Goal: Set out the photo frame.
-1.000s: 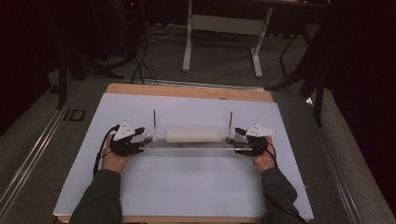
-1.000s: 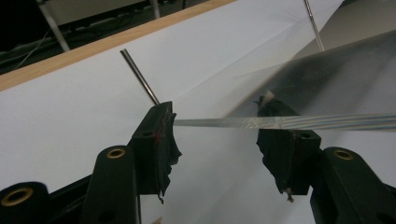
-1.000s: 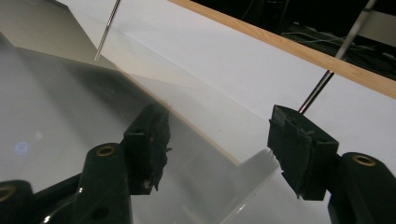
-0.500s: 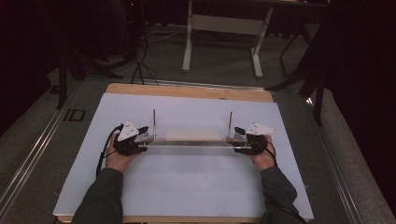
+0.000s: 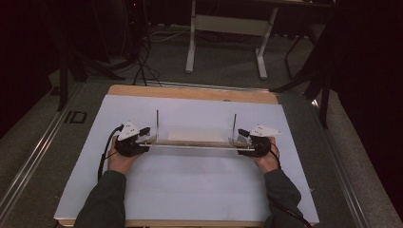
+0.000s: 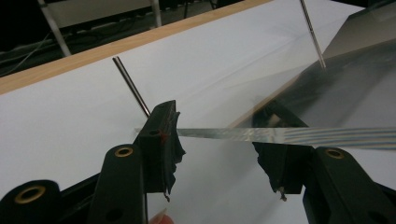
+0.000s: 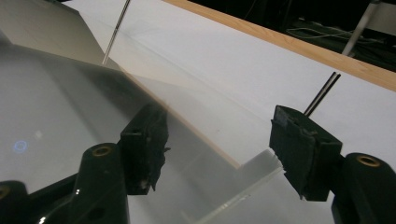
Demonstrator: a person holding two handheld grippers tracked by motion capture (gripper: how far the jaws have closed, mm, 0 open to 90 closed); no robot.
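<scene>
Grippers (image 5: 147,137) (image 5: 244,140) sat at either end of a clear acrylic plate (image 5: 195,137) on the white-covered bench (image 5: 190,190). Left gripper's jaws had just been closing with the plate's edge between them, apparently not yet pressing; the right's had just been opening, released. Firm grasping and lifting seemed left to do.

Left gripper (image 5: 142,137), at nine o'clock of the clear acrylic plate with two upright metal rods (image 5: 195,138): jaws have just been closing, narrower than a second ago, plate's end edge between them. Right gripper (image 5: 245,142), at three o'clock: jaws slightly wider.
</scene>
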